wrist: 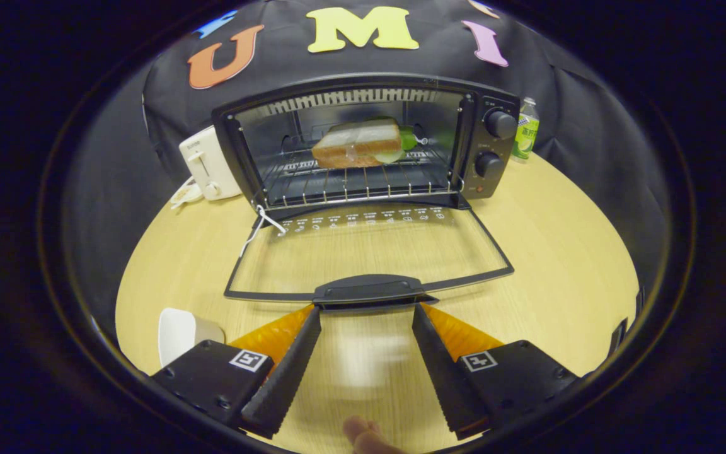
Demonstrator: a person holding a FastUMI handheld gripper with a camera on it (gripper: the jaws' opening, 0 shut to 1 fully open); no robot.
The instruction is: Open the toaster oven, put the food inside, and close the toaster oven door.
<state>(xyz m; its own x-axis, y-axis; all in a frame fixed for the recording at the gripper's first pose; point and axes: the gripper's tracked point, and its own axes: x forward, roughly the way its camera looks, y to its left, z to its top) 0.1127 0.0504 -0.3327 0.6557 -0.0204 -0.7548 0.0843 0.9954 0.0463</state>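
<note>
A fingertip (363,435) beneath the wide-open, empty gripper (366,312) at the black door handle (369,290) — lift evenly to shut the black toaster oven (492,145) on the toasted sandwich (357,144).

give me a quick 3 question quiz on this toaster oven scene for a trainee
1. True or false: the toaster oven door is closed.
2. Where is the sandwich? A) on the table B) on the oven rack C) between the fingers
3. Fill in: the gripper is ____, its fingertips just short of the door handle.

Key
1. False: the door lies folded down flat over the table.
2. B
3. open, holding nothing
</note>
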